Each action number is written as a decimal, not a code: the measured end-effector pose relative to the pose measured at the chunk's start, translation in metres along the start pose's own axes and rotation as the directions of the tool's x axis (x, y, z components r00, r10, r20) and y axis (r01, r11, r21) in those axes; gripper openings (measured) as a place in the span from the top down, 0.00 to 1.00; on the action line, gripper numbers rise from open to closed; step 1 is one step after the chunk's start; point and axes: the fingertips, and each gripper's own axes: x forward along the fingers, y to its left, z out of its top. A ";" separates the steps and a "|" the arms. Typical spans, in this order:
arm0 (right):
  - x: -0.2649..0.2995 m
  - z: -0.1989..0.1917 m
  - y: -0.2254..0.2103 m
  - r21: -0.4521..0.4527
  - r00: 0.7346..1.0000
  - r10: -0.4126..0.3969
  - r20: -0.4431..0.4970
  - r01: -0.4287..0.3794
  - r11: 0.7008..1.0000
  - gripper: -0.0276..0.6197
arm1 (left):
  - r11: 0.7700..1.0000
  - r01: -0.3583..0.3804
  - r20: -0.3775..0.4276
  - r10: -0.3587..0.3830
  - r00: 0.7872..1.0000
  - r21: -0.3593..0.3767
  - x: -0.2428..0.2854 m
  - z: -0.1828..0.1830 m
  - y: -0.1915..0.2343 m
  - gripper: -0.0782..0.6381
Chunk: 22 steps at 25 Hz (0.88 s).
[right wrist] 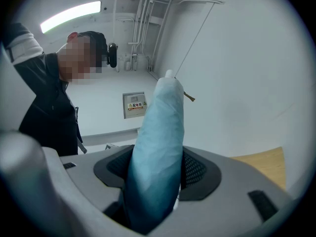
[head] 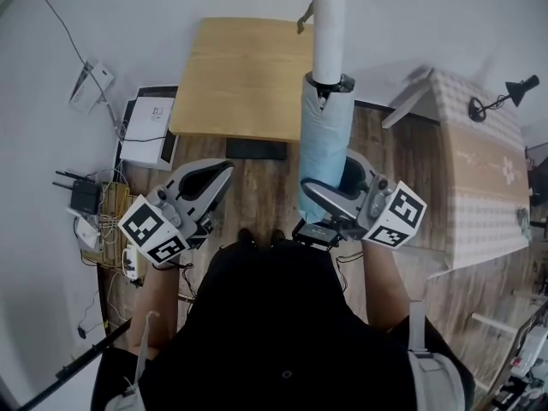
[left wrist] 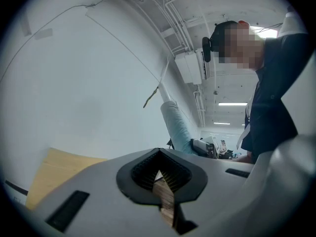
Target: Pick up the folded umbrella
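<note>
Our right gripper (head: 336, 187) is clamped on the folded umbrella (head: 325, 135), with both pads pressed into the pale blue fabric low on its body. We hold it upright, its white handle (head: 328, 41) uppermost. In the head view it overlaps the right edge of the wooden table (head: 244, 75), and we judge it to be lifted well clear of that table. Our left gripper (head: 214, 178) is closed on nothing, nearer us than the table's front edge. We judge the umbrella light, with a stiff core under soft, slick cloth that could slide in the pads. Held this low, it may tip, so a grip nearer mid-body would steady it.
</note>
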 end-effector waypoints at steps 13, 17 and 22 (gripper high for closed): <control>-0.071 0.006 -0.023 0.023 1.000 0.007 0.025 -0.007 1.000 0.53 | 0.999 -0.030 -0.002 0.030 1.000 -0.020 0.053 -0.020 -0.044 0.88; -0.081 0.005 -0.023 0.019 1.000 0.013 0.016 -0.013 1.000 0.53 | 0.999 -0.042 -0.014 0.041 0.999 -0.015 0.055 -0.023 -0.051 0.88; -0.085 0.006 -0.027 0.044 0.998 0.015 0.057 -0.018 0.999 0.53 | 0.998 -0.055 -0.020 0.054 0.998 -0.014 0.053 -0.028 -0.055 0.88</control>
